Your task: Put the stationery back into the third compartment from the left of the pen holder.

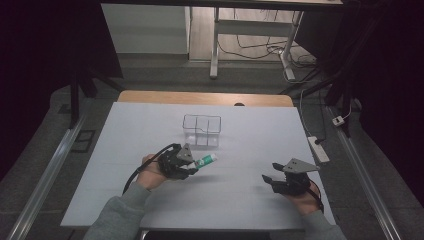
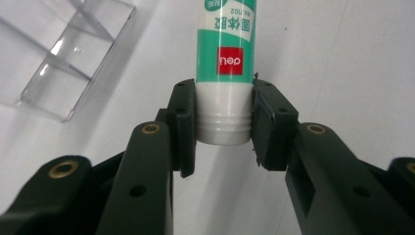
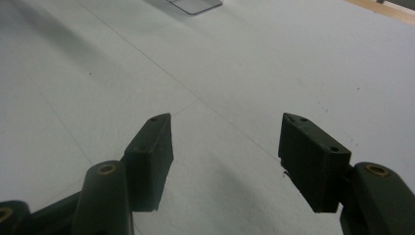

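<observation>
Where the left gripper [image 2: 224,128] has its fingers [image 2: 182,128] clamped: white ribbed cap end of one glue stick [image 2: 226,49], green-and-white label, body pointing away from the hand, carried just above the counter [image 1: 240,200]. Handling, judged: light, rigid plastic, smooth and round, liable to roll or slip; the ribbed end gives the surest hold. Near it: clear divided organizer [image 1: 201,130], empty. Right gripper [image 1: 269,180]: fingers apart, holding nothing, low over the counter, well apart from the stick.
</observation>
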The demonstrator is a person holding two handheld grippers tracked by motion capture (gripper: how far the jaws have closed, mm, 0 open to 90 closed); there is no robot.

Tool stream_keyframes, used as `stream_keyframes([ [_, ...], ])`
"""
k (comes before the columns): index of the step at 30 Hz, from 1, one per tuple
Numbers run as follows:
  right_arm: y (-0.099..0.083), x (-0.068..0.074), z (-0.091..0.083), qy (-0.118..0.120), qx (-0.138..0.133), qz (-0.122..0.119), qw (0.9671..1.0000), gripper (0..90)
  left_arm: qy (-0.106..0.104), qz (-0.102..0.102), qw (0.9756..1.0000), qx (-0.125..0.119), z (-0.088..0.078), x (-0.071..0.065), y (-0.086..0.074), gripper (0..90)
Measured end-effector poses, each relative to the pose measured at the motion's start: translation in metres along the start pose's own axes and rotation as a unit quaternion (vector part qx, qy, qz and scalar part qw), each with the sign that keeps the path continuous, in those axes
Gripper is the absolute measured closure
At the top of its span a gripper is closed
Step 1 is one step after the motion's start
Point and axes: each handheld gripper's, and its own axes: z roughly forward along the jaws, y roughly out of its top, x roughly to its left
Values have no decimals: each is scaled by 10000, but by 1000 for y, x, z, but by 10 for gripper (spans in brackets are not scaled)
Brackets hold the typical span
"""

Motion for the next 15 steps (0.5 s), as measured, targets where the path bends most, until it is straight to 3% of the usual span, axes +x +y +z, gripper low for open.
stream_keyframes([
  [15,19,19,3,266,-117,-226,9993,351,-97,142,9997,174,22,-7,19,647],
])
